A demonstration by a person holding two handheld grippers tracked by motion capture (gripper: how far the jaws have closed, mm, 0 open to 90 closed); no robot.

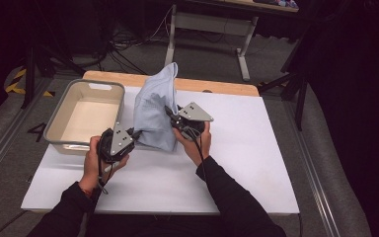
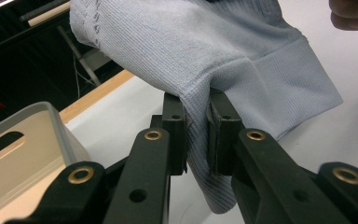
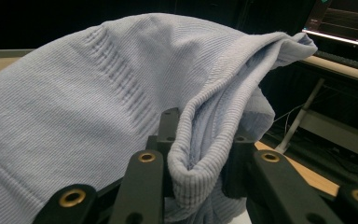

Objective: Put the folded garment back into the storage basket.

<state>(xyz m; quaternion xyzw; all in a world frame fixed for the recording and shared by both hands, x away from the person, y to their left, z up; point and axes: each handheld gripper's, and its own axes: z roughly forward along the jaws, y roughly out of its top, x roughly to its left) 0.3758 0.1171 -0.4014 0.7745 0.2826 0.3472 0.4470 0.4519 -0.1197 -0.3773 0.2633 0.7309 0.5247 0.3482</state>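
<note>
One white table stands on grey carpet, dark room around.

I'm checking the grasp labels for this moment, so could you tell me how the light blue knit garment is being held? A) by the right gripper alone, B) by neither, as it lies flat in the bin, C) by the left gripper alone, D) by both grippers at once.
D: the left gripper has its jaws closed on a fold of the light blue knit garment, and the right gripper pinches another fold, holding it up beside the bin.
</note>
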